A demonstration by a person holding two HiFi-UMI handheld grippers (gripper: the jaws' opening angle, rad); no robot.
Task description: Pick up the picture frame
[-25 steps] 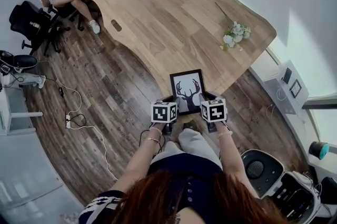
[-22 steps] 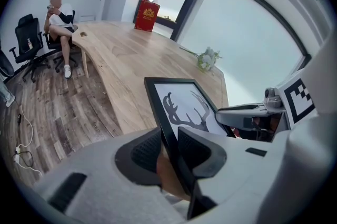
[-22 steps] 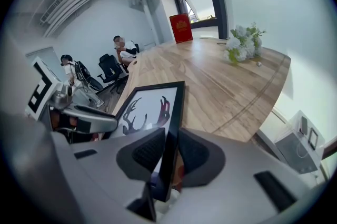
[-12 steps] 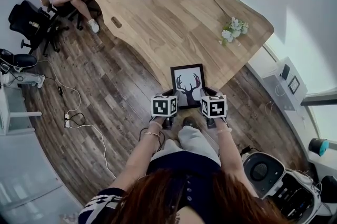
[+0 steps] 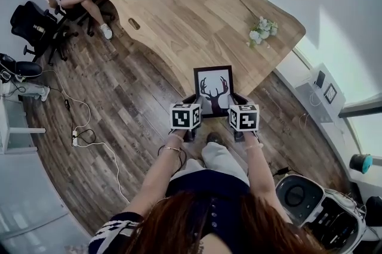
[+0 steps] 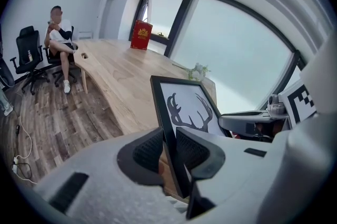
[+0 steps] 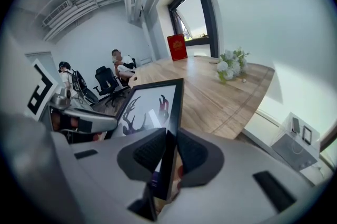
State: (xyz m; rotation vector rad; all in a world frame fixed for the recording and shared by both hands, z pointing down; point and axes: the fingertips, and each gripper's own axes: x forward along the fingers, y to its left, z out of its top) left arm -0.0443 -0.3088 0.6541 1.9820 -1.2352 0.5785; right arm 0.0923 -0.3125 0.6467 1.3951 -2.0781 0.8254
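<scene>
Now: I have the picture frame caught between both grippers, its lower side edges inside the jaws and the antler print reaching up past the tips.
Left gripper: jaws closing on the frame's left edge, one pad on the glass side and one on the back.
Right gripper: jaws clamped on the frame's right edge, thin black moulding pinched between the pads.
Frame's place: spanning the gap from one pair of jaws to the other, tilted back toward me; the wooden table lies beyond the tips, and the frame looks clear of it.
Handling: I judge it light and stiff, with a glossy front that could slide under the pads.
Fragility: the glazed face likely cracks if squeezed hard or knocked on the table edge.
Where to hold: on the moulding at both sides, low down, as now; I would keep the pads off the middle of the glass.
Risk: uneven pull between my two hands could twist the frame out.
</scene>
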